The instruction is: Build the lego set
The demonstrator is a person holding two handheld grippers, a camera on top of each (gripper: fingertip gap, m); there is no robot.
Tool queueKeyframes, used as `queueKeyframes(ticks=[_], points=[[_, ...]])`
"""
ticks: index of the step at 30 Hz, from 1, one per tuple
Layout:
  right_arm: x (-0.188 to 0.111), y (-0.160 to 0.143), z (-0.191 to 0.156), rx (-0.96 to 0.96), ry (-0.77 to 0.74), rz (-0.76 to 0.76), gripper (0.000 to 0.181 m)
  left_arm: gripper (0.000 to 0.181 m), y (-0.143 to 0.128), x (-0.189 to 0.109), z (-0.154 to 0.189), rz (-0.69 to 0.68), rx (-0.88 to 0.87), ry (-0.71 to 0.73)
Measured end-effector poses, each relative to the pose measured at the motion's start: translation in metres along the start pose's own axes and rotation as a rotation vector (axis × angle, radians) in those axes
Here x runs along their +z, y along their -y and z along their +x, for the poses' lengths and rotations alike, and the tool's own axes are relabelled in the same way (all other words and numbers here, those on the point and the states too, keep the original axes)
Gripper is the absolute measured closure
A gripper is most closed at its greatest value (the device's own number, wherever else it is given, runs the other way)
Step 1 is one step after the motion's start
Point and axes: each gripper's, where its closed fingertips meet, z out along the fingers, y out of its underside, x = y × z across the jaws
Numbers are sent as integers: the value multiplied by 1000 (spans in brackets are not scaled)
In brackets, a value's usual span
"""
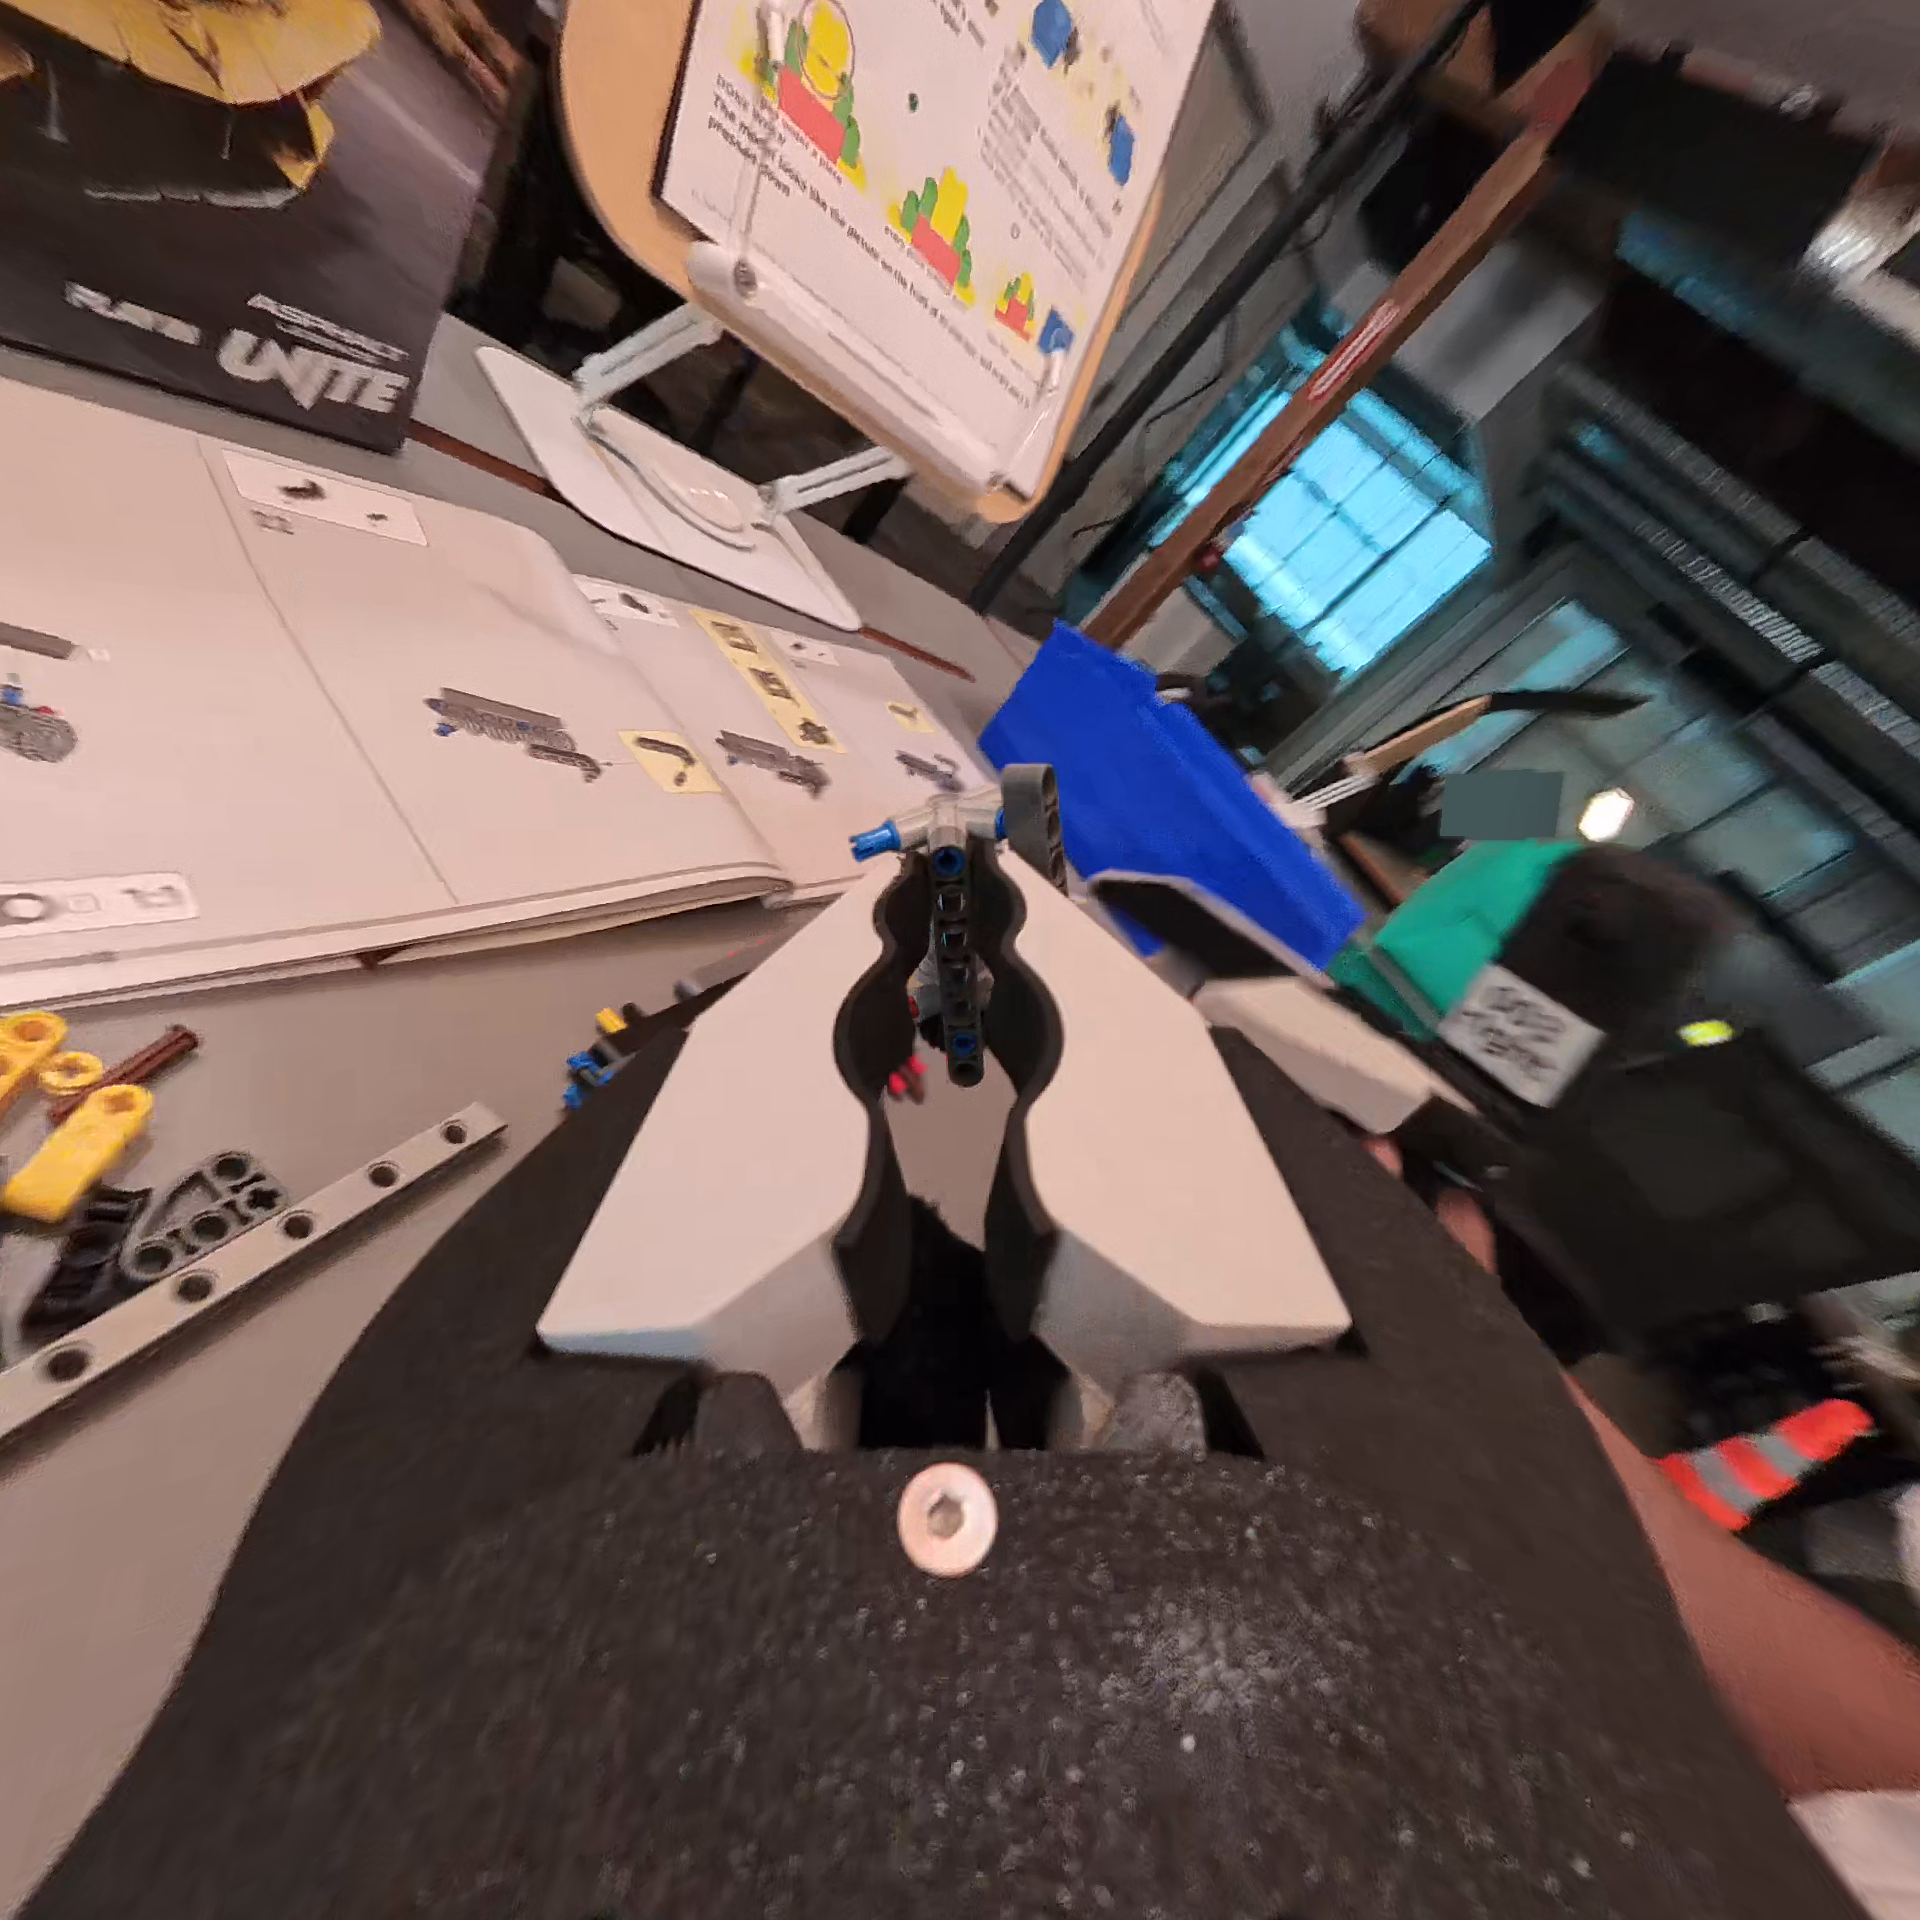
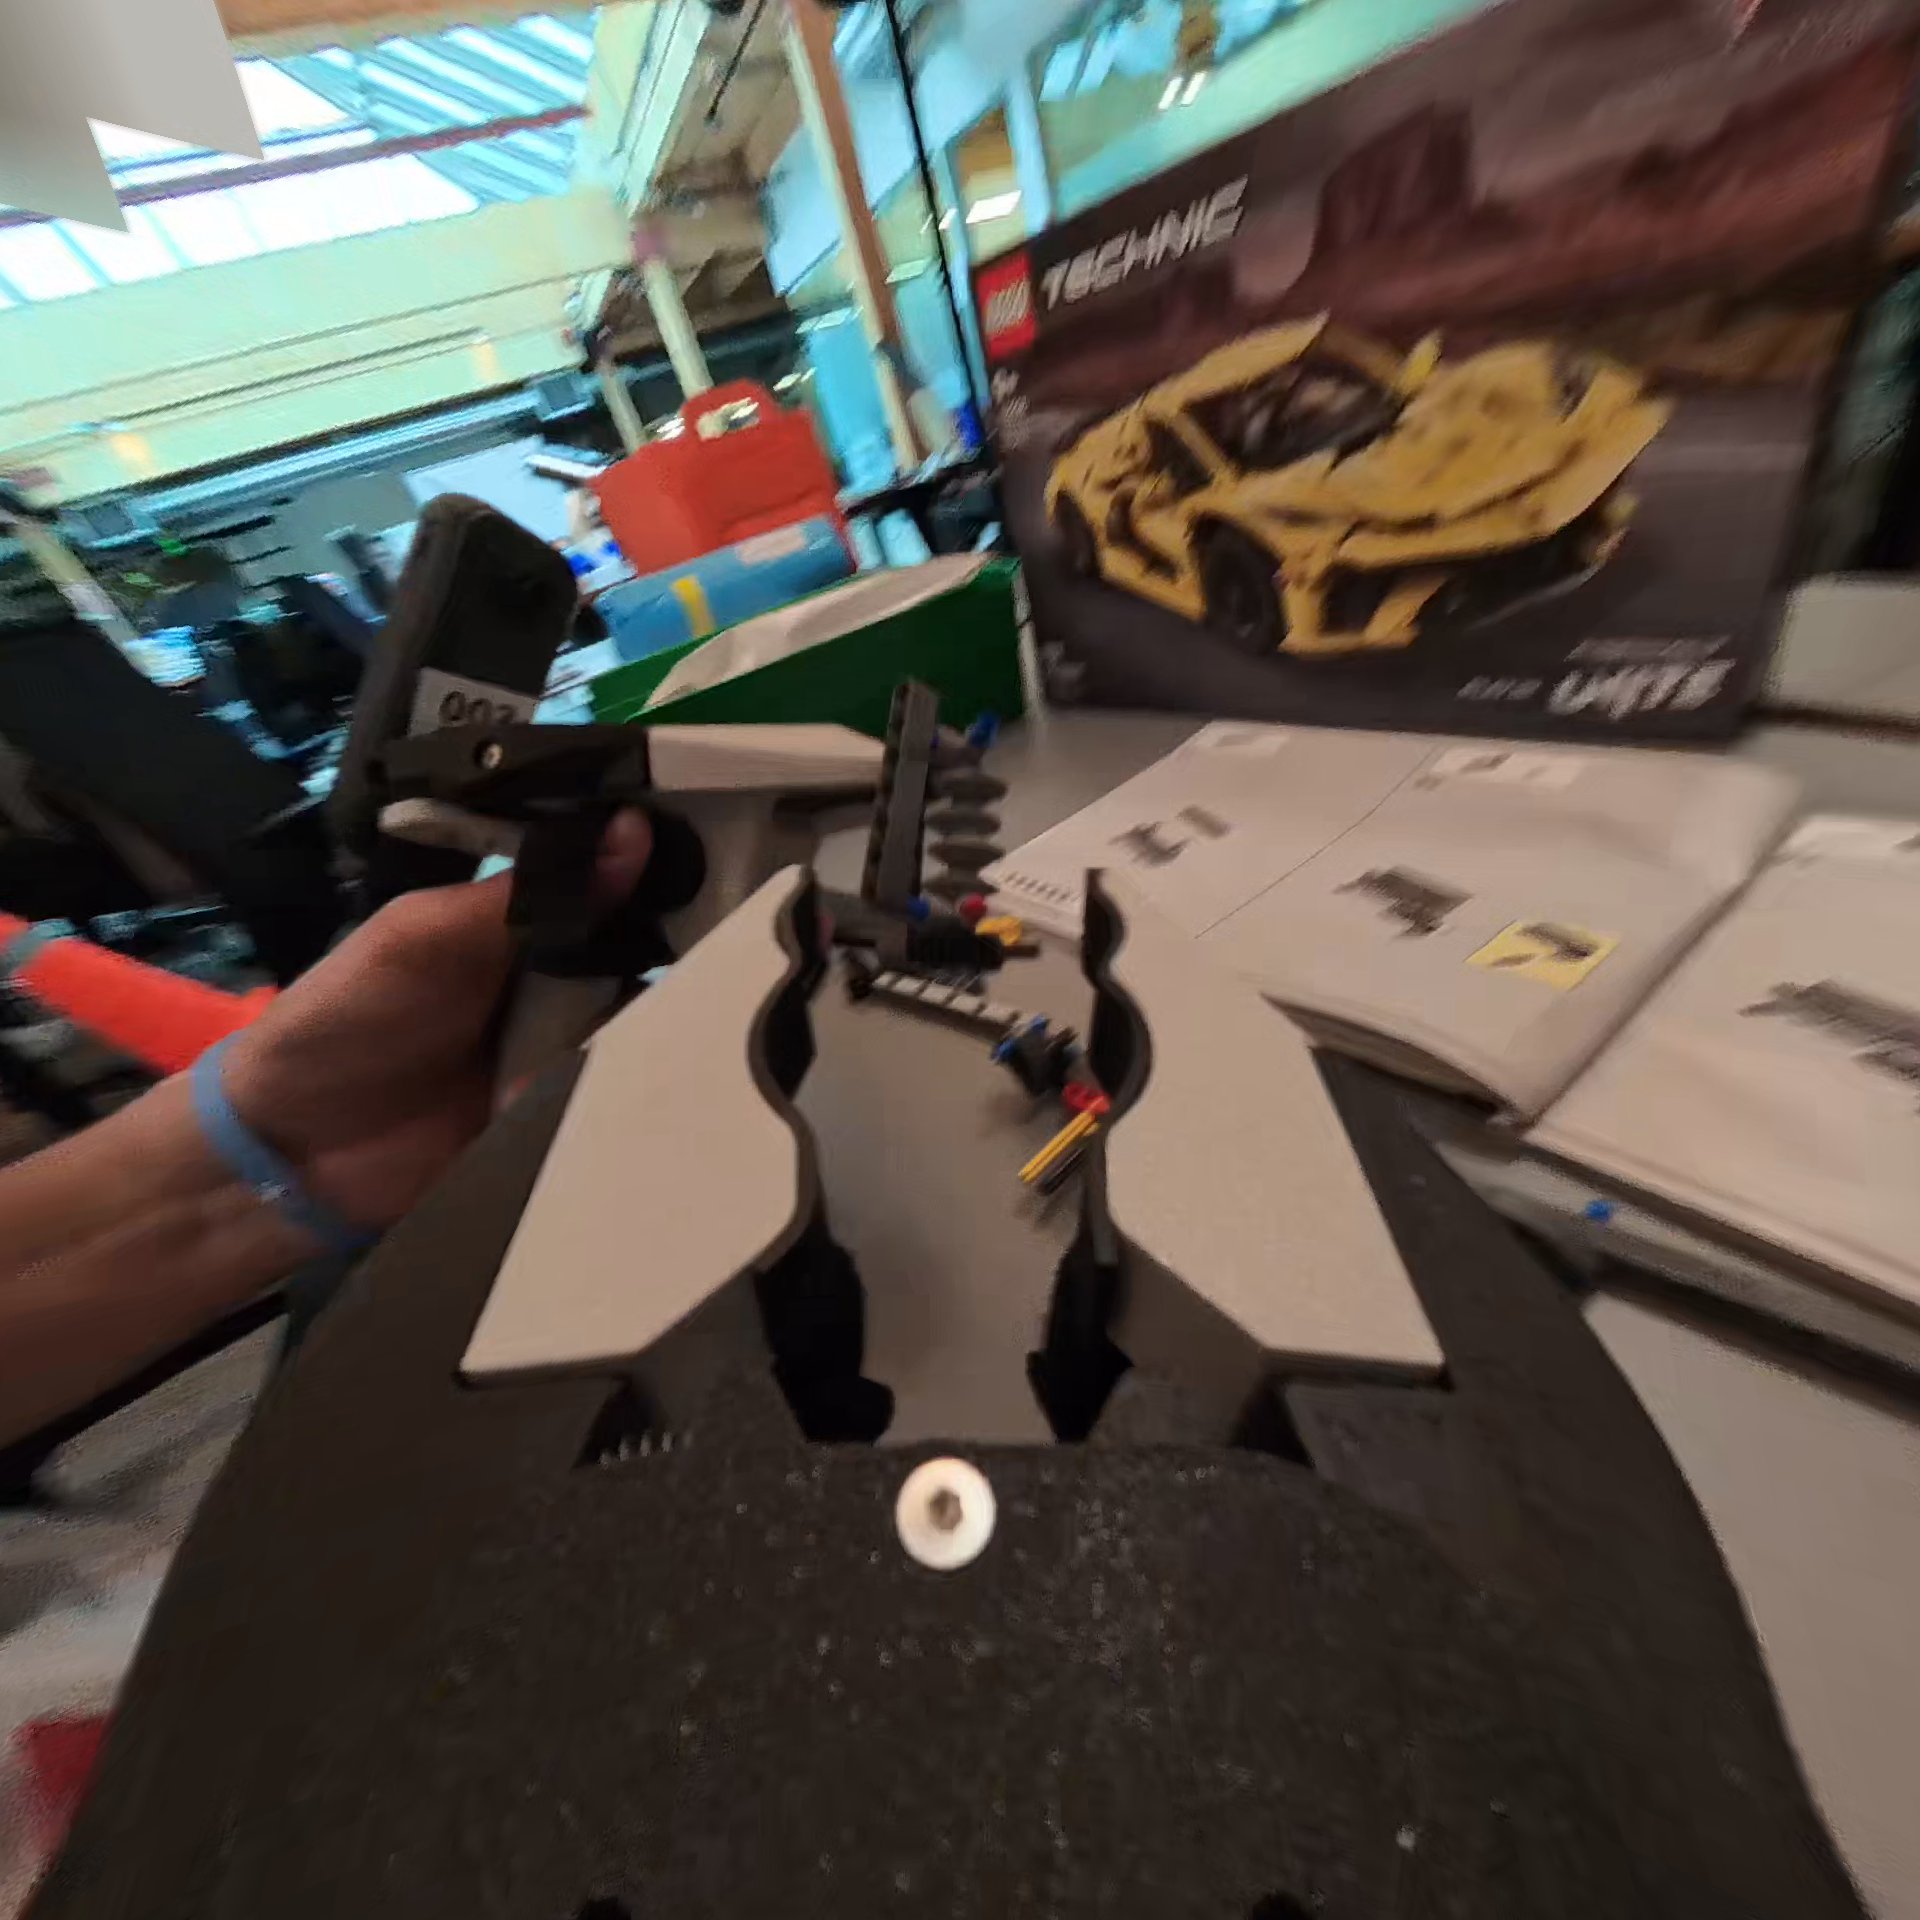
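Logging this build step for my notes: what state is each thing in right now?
Left tongs: shut on the assembly.
Assembly: black beam clamped, held off the table.
Right tongs: open, empty.
Booklet: lying open.
Box: standing upright behind the booklet.
Yellow parts: loose on the table.
Blue bin: contents hidden.

A large workshop-like hall: tall paned windows, a brown steel beam, blue plastic bin at the grey worktop's far edge.
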Motion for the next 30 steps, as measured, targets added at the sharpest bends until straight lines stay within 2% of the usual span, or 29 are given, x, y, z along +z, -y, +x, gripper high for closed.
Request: queueKeyframes(ticks=[1,3,7,14,21,30], points=[[4,-9,-3,73,59,-58,120,175,2,-1,1,10,-31,-34],[12,-19,-12,193,166,-117,111,174,6,-3,8,38,-77,-102],[22,-4,-25,399,283,-12,114,175,10,-6,18,87,-137,-183],[21,5,-31,395,283,63,141,175,13,-12,28,149,-161,-250],[15,4,-29,399,274,76,141,175,9,-8,31,136,-172,-262],[11,-1,-26,548,351,57,142,175,4,-3,29,94,-192,-210]])
